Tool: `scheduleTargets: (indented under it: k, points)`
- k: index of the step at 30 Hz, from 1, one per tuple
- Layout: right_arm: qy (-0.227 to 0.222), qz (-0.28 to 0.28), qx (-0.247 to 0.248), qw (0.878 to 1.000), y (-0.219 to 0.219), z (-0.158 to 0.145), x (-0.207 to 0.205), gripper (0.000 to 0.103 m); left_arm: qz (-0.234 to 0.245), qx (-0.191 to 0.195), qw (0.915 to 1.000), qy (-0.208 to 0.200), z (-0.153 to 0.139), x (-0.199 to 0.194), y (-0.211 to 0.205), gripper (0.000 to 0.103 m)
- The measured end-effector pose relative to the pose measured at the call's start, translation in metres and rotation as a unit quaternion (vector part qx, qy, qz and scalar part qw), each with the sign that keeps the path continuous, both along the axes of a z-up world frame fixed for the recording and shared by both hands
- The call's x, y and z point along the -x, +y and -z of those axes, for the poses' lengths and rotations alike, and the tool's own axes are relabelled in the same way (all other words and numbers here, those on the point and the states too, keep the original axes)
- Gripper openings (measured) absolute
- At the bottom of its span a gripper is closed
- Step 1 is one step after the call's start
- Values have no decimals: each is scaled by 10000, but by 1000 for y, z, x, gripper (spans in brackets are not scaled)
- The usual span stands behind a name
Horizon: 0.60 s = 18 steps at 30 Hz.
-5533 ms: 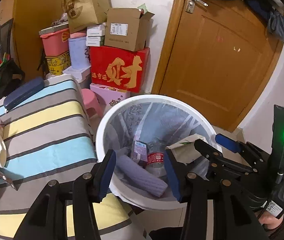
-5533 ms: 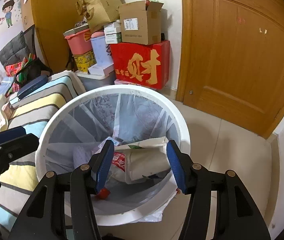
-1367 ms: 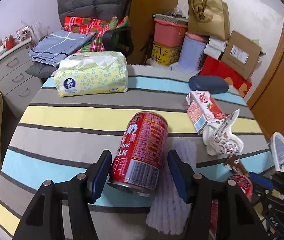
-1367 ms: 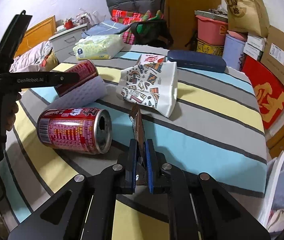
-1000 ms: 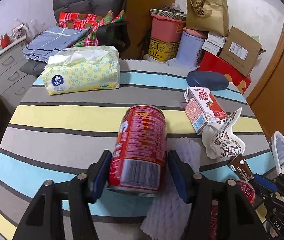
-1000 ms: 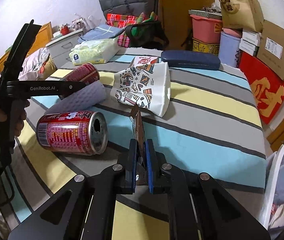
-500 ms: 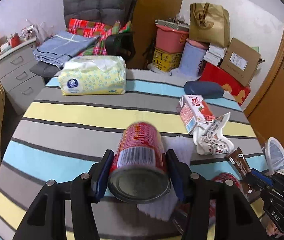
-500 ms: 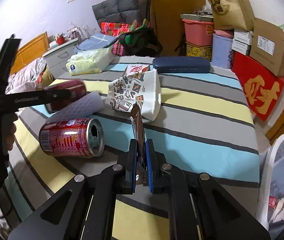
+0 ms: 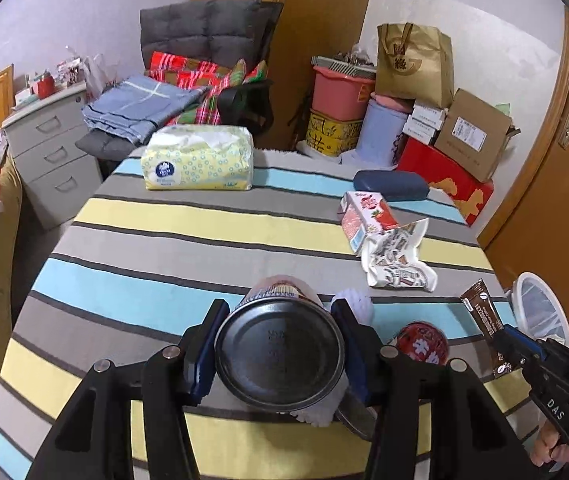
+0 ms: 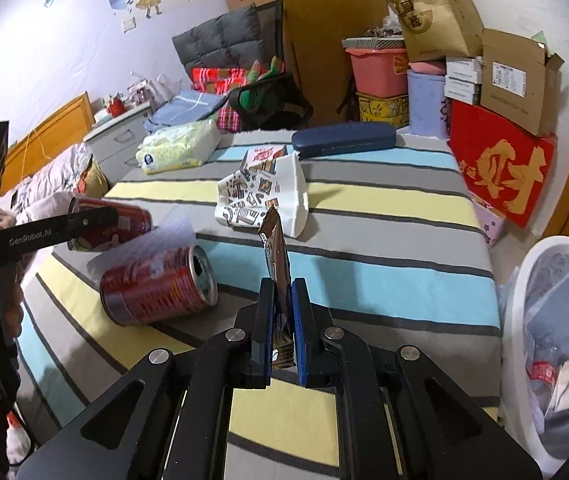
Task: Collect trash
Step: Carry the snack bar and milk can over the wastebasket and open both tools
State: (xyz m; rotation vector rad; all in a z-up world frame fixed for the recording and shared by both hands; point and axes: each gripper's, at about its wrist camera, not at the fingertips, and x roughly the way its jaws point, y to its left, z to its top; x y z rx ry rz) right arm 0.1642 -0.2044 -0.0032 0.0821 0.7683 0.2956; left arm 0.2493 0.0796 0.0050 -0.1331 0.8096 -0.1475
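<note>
Striped cloth in grey, yellow and blue (image 9: 188, 240) covers the table beneath both grippers. Left gripper (image 9: 280, 344) clamps a red drink can (image 9: 279, 354) between its blue pads, the can's dark base facing the camera, lifted clear of the cloth. Right gripper (image 10: 283, 320) is pinched almost closed on a brown snack wrapper (image 10: 277, 256) standing upright. Left of it lies a second red can (image 10: 156, 290); ahead, a printed paper bag (image 10: 264, 200); to its right, the white trash bin (image 10: 556, 252).
</note>
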Motion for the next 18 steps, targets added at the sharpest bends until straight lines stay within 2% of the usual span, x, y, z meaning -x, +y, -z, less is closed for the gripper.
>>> scheduleTargets:
  k: [11, 18]
  points:
    - [-217, 279, -162, 9992, -16, -12, 17, 9, 31, -21, 9991, -425, -35, 30, -14, 53]
    - [-351, 447, -248, 9981, -30, -19, 27, 9, 350, 11, 9975, -608, -52, 47, -43, 53]
